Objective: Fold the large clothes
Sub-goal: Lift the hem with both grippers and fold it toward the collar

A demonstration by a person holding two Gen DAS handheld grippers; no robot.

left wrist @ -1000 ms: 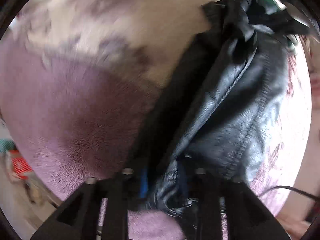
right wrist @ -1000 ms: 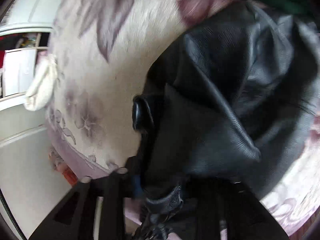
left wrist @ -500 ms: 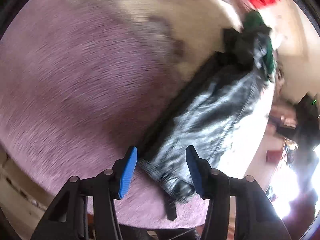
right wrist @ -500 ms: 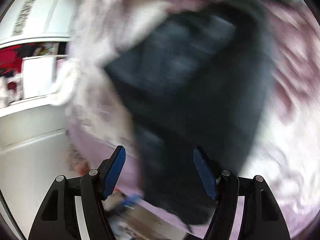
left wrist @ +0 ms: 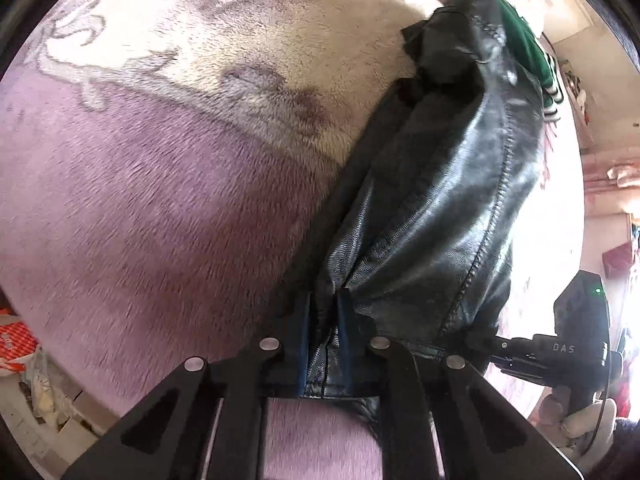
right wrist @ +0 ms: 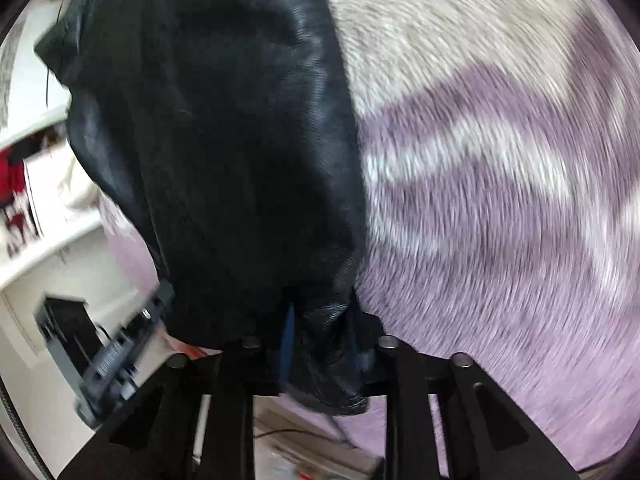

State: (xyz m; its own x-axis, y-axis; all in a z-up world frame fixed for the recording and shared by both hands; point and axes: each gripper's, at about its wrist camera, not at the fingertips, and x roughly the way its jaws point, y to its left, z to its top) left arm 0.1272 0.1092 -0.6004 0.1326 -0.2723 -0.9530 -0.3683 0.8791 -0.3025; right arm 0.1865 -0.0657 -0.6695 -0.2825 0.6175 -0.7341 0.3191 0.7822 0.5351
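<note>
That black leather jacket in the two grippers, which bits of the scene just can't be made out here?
- Black leather jacket: overall shape; bunched in both views, cut off by the top edge in the right wrist view.
- Right gripper fingers: buried in leather.
- Green garment: mostly hidden behind the jacket, left wrist view.
- Blanket pattern: motion-blurred, right wrist view.
- Shelf contents: blurred, right wrist view.

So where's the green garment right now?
Left wrist view, top right: the green garment peeks out beyond the far end of the black jacket, on the blanket.
</note>
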